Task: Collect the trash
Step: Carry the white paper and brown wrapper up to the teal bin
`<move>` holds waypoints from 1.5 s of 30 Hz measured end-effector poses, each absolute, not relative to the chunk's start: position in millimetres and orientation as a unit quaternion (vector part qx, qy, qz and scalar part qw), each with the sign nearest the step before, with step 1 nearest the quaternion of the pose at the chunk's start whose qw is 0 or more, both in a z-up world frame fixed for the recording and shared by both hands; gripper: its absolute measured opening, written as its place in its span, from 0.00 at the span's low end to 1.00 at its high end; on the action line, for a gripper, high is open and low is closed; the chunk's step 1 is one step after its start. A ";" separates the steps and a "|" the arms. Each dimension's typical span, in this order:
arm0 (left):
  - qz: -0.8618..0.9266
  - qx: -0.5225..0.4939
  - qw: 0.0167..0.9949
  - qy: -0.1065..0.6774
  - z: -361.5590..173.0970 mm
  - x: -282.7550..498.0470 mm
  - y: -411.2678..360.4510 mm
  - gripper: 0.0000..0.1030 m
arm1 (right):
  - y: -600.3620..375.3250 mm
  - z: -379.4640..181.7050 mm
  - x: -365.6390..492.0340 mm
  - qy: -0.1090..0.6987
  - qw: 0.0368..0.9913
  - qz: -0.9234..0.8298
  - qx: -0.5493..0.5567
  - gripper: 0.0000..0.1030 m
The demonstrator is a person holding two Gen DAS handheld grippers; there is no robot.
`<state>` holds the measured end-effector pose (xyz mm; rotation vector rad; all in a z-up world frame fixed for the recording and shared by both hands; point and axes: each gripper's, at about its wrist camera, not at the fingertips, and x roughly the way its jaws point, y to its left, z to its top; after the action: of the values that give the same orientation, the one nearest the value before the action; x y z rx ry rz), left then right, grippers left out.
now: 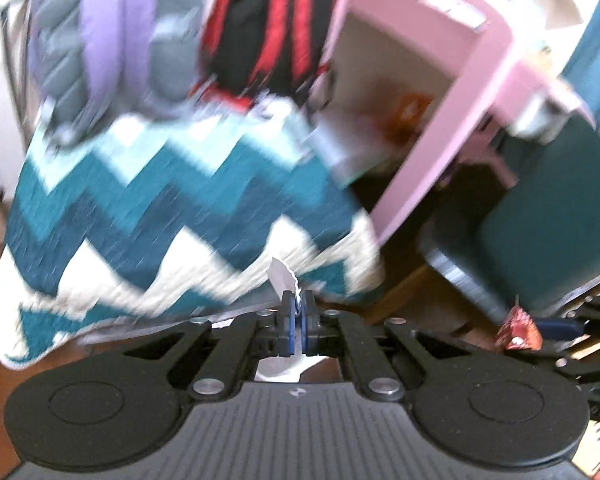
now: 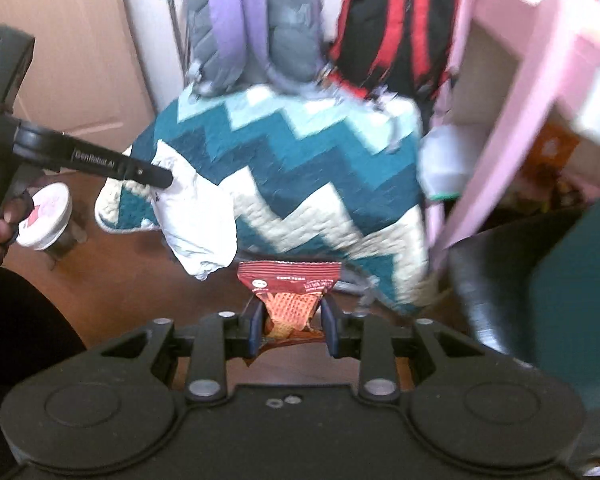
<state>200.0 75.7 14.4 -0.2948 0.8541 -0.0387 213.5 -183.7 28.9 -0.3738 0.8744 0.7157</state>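
Left gripper: clamped on white paper scrap.
Right gripper: clamped on red snack wrapper.
Room: chevron quilt, wooden floor, pink shelf.

Red snack wrapper, white paper scrap, both pinched.

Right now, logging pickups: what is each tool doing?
Left tool: closed on a white paper scrap.
Right tool: closed on a red snack wrapper.
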 end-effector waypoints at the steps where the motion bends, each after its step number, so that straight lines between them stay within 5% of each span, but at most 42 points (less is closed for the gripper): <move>1: -0.027 -0.144 0.906 0.398 31.3 202.7 63.5 0.02 | -194.8 43.1 212.7 0.400 0.836 0.332 -0.178 0.28; 14: -0.133 -0.107 0.953 0.250 225.8 252.1 -94.0 0.02 | -328.4 175.3 238.7 0.278 0.921 0.229 -0.147 0.28; 23: -0.185 -0.075 0.959 0.200 296.6 298.1 -206.7 0.02 | -409.8 196.3 277.7 0.267 0.944 0.154 -0.117 0.28; 34: -0.207 -0.021 0.942 0.264 238.6 359.5 -303.9 0.02 | -449.0 169.3 324.5 0.316 0.934 0.125 -0.109 0.31; 45: -0.179 0.009 0.925 0.336 168.2 397.2 -312.0 0.03 | -450.3 149.5 346.7 0.362 0.919 0.130 -0.090 0.35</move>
<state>397.2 -312.0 168.2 0.0193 0.6885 -0.3674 346.7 -450.3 149.5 -0.1856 0.7448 0.2676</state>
